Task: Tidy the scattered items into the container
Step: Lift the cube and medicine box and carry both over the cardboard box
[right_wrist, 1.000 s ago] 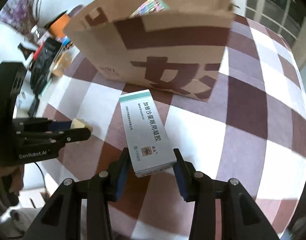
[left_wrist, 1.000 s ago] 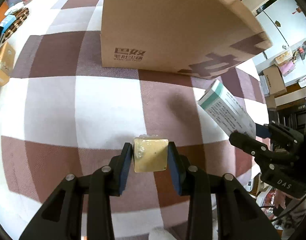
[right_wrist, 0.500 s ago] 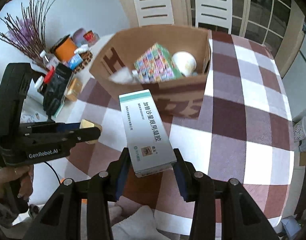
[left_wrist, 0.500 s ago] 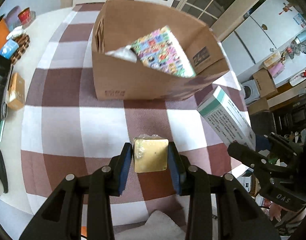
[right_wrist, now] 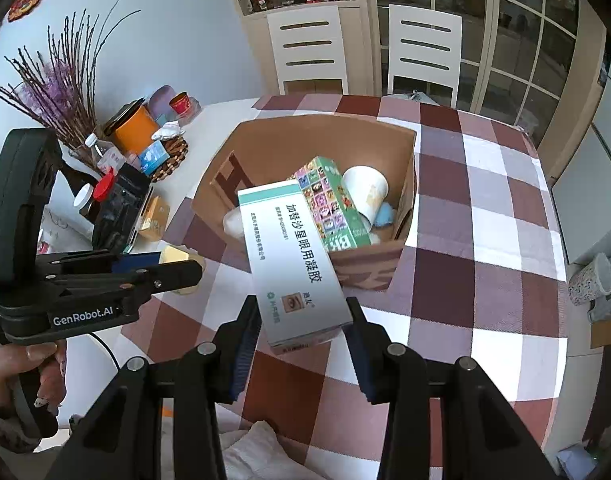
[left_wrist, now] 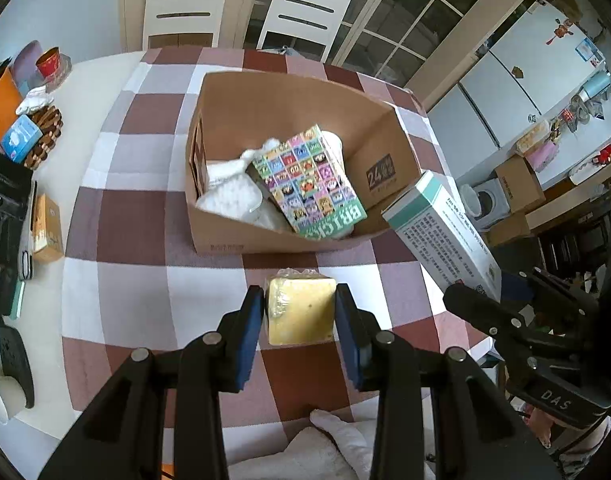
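Left tongs [left_wrist: 299, 312] pinch a yellow block [left_wrist: 299, 310] and right tongs [right_wrist: 303, 320] pinch a white carton [right_wrist: 295, 256], both above the checked tabletop [left_wrist: 145, 288] short of the box [left_wrist: 289, 148]; only the right view shows a cup [right_wrist: 365, 192] inside.

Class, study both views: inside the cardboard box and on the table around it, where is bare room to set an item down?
Inside the cardboard box, only the far floor behind the colourful box and paper cup is bare. The checked cloth beside the box is free. The table's cluttered edge is crowded.
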Tool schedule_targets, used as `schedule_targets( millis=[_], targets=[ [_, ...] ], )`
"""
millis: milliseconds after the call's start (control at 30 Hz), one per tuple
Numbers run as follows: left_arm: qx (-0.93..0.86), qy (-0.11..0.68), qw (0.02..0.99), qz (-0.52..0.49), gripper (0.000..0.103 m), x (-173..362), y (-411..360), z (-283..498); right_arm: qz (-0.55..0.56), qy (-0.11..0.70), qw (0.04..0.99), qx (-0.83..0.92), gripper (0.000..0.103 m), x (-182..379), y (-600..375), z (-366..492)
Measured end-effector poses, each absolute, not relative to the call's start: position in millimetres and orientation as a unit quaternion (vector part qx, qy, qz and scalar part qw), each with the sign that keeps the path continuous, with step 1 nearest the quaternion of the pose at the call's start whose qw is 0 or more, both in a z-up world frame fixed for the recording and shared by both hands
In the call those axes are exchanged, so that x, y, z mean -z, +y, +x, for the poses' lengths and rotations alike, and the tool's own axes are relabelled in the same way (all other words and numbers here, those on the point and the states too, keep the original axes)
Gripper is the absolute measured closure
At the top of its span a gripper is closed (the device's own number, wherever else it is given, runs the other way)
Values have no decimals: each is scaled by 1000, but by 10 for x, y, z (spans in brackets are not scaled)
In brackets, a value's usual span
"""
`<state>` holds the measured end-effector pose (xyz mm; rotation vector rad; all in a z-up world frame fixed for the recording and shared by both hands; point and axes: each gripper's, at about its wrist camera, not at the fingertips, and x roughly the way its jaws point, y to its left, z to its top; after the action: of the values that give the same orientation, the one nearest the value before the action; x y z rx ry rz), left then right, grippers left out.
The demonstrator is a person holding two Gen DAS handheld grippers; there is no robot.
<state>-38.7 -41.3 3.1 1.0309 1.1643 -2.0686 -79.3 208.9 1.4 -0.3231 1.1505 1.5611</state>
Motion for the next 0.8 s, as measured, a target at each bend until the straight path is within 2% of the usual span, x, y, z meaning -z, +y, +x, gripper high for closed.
schedule_targets(
  millis=[800],
  targets=[
    [780, 423, 259, 382, 67, -180, -1121, -721, -157, 478, 545, -671, 60, -156, 2743, -531]
  ],
)
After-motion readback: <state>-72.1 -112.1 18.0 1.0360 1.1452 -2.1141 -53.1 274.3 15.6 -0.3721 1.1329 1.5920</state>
